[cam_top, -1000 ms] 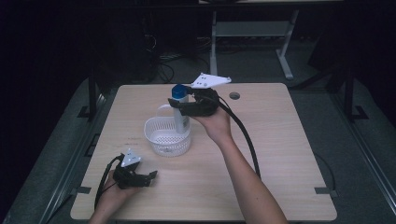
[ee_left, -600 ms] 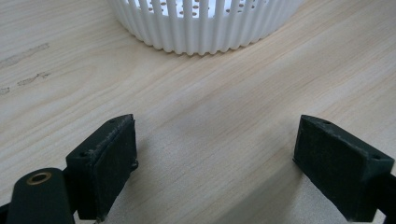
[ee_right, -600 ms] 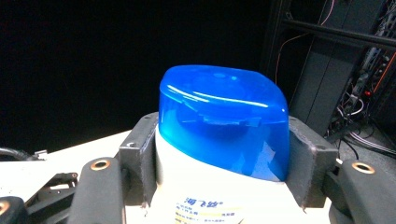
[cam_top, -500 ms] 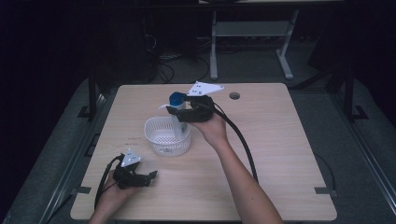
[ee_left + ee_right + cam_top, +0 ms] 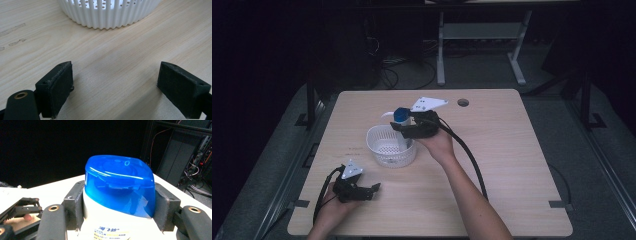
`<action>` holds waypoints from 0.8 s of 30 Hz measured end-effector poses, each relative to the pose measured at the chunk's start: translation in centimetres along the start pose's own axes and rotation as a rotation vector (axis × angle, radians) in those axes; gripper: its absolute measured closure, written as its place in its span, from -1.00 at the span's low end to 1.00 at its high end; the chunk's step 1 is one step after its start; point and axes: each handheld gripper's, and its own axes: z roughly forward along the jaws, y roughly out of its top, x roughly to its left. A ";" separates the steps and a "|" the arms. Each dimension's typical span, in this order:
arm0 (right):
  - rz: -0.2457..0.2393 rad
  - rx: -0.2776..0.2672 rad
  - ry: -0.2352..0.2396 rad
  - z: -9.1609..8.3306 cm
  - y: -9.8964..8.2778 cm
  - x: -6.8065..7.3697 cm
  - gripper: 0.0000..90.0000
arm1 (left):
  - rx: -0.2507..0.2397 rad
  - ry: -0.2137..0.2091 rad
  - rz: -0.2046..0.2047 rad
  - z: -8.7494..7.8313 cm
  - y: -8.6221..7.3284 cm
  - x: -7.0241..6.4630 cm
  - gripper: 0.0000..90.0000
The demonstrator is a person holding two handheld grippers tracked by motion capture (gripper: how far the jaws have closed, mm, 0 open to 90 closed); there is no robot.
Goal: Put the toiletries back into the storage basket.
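Observation:
A white bottle with a blue cap (image 5: 401, 115) is pinched upright between the jaws of my right gripper (image 5: 405, 125), just above the far right rim of a white slotted basket (image 5: 373, 145). In the right gripper view both pads (image 5: 74, 206) press on the sides of the bottle (image 5: 117, 182) below its cap, with my right gripper (image 5: 117, 215) shut on it. My left gripper (image 5: 373, 190) rests on the table at the front left, pointing toward the basket. In the left gripper view my left gripper (image 5: 115, 87) is open on bare wood, with the basket (image 5: 110, 17) a short way ahead.
The wooden table (image 5: 512, 165) has a round cable hole (image 5: 463, 102) near its far edge. A thick black cable (image 5: 469, 155) trails from the right gripper along the forearm. Dark floor, cables and a metal stand lie beyond the table.
My right gripper has come down with the bottle, closer to the basket's far rim. The left gripper has stayed put.

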 end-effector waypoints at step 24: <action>-0.008 0.047 -0.005 0.9 -2.6 0.6 -0.20 | -0.001 -0.001 -0.001 0.0 0.0 0.0 -0.71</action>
